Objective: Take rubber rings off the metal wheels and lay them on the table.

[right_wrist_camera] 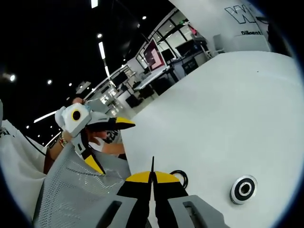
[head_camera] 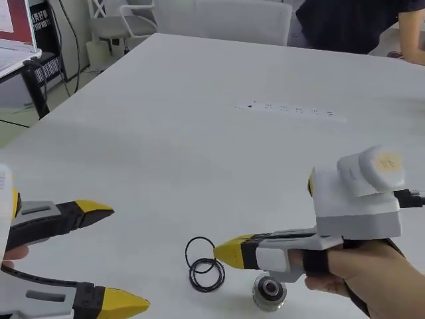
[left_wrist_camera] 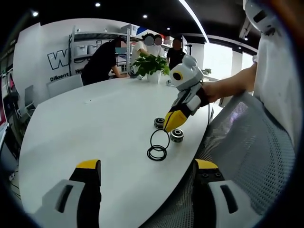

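White bench point(head_camera: 199, 119) carries everything. The left gripper point(head_camera: 126, 259) hovers with jaws spread wide, holding nothing. The right gripper point(head_camera: 224, 253) is pinched closed on a black rubber ring point(head_camera: 199, 238). A metal wheel point(head_camera: 269, 291) sits beside more rings point(head_camera: 202, 268) lying flat.

Bright overhead light whitens the table point(head_camera: 166, 133); fisheye edges seem blurred.

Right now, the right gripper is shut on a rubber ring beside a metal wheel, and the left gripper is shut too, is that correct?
No: the left gripper view shows the left gripper open, jaws wide apart. The right gripper is shut on a rubber ring beside a metal wheel.
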Tool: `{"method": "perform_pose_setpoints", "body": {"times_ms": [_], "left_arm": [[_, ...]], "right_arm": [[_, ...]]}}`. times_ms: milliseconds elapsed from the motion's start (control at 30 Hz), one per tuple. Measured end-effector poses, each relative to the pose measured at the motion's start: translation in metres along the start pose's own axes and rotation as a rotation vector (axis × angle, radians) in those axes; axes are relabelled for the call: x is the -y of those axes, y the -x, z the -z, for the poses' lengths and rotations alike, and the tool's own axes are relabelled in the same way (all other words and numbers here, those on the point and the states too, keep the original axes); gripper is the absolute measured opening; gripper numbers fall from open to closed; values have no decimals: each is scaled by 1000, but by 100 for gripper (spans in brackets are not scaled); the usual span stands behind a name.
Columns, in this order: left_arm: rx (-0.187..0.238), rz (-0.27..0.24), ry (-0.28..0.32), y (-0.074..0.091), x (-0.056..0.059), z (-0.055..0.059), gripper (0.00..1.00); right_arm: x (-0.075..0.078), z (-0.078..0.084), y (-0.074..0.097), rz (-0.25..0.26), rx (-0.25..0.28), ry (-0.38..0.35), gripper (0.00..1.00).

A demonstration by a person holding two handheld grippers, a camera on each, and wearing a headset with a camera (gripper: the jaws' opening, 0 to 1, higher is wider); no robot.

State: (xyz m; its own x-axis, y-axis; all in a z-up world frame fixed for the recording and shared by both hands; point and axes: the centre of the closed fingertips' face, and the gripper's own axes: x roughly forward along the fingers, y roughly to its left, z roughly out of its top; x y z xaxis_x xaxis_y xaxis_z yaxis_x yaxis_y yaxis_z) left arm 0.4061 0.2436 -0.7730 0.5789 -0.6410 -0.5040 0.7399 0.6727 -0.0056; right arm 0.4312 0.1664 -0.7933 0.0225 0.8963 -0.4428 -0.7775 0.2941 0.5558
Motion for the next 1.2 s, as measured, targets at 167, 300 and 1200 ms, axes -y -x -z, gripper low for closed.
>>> {"method": "perform_pose_setpoints", "body": {"times_ms": [167,300,1200], "left_arm": [[-8,1,8,-1,0,2,77],[-11,1,13,-1,1,3,77],[-1,-22,46,0,-5,5,72]], "right_arm": [[1,6,-4,-2,-24,3,0],[5,14,-8,5,-49,5,0],[28,28,-8,75,-85,-21,0]]}}
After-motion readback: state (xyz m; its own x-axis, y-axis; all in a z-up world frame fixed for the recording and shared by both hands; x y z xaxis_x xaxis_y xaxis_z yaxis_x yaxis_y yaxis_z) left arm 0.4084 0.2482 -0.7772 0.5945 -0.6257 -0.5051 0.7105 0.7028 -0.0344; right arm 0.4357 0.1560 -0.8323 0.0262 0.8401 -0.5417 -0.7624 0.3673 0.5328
